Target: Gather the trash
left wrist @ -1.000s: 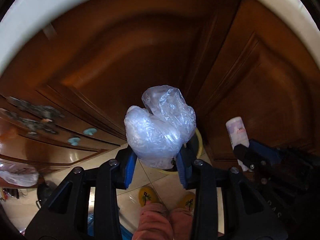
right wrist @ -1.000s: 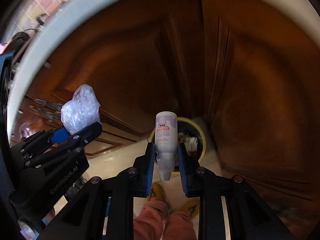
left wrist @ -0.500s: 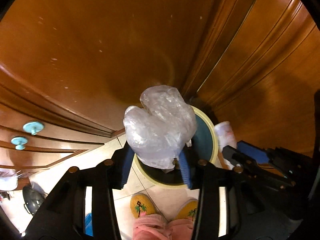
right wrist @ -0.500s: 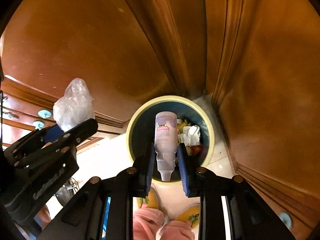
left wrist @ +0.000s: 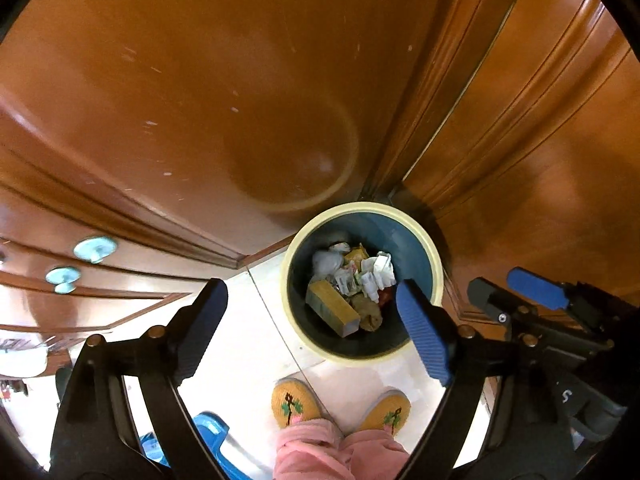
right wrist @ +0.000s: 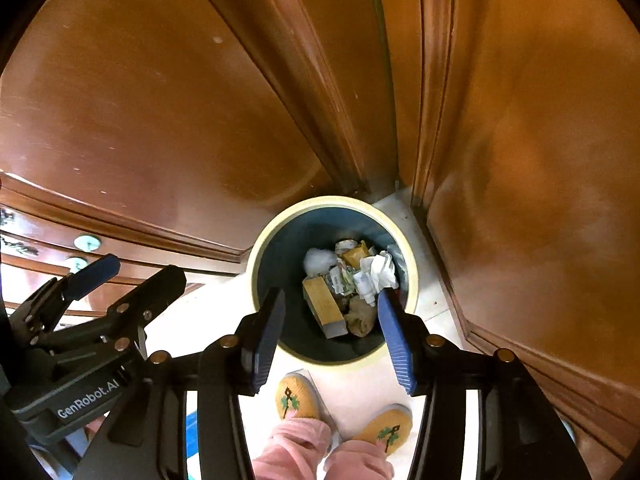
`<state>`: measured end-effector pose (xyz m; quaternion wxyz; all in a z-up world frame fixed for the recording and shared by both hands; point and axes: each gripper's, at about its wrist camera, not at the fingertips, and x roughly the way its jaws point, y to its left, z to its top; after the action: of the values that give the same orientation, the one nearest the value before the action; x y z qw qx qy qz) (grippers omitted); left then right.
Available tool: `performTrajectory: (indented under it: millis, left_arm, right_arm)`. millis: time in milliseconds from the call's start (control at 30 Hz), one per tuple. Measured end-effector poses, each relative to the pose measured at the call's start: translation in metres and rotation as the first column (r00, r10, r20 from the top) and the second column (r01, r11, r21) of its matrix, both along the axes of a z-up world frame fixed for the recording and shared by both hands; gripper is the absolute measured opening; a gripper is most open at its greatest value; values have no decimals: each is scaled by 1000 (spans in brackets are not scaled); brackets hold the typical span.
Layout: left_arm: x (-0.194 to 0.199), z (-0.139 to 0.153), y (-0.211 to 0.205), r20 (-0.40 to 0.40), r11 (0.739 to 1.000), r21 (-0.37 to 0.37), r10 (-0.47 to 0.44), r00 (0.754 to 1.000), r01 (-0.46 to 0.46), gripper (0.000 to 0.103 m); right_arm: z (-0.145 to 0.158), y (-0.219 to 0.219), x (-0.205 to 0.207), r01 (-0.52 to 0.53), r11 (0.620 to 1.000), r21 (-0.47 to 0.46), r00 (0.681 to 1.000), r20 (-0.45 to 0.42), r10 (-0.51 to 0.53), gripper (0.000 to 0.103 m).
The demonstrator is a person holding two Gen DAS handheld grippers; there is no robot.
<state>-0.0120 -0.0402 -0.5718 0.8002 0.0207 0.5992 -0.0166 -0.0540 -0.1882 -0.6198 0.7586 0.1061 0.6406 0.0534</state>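
Below, pale tiled floor, wooden cabinets, bin cornered

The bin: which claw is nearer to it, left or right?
Right, though only slightly. The right claw hangs open over the bin; the left claw is open too, reaching past its left rim.

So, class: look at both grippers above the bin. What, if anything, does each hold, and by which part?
Nothing is held. The left gripper and the right gripper both have their jaws open and empty above the trash bin.

"GenRobot.AI" on left gripper, perhaps "5"
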Motion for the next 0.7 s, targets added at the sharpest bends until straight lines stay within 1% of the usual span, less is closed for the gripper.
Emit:
performTrajectory:
  millis: [33,67,167,267,300,333,367,467,500,567,700]
  left_arm:
    - [-3,8,1,-3,1000,-1,3,1000,-3,85]
    - [-6,15,9,-7,1000,-3,6,1000,-7,85]
    - [-14,49,14,-12,1000,-13,14,1000,-14,85]
    - [-24,98,16,2,1000,-23,13,1000,-13,85]
    - [-27,110,16,8,1000,-23,13,1000,-13,85]
    - [-32,130,16,20,1000,-22,13,1000,-13,86]
    - [-35,149,16,32,1000,-21,14,999,-13,86]
    - [-45,197,22,64,999,-30,19,998,-17,86]
    - [-50,218,23,81,999,-33,24,996,-21,86]
    - [-56,250,26,100,999,-26,40,994,-38,86]
    - [-68,302,29,144,998,-13,64,988,-63,86]
  right_arm:
    - [7,1,-3,4,1000,-1,1000,-1,-4,49]
    - [19,2,-5,5,1000,-7,1000,-2,-5,49]
    - [58,5,-15,3,1000,-15,1000,3,-3,49]
    - [96,8,-23,3,1000,-31,1000,-2,-3,49]
    - [113,9,-25,3,999,-34,1000,-2,-3,49]
    - [126,9,-28,3,999,-36,1000,1,-3,49]
    - [144,9,-30,2,999,-34,1000,9,-2,49]
    - [192,12,-35,-9,999,-36,999,36,10,49]
    - [207,13,-37,-16,999,-37,999,47,18,49]
    - [244,15,-42,-35,998,-42,997,69,38,49]
    - [310,18,-51,-58,997,-53,992,113,64,49]
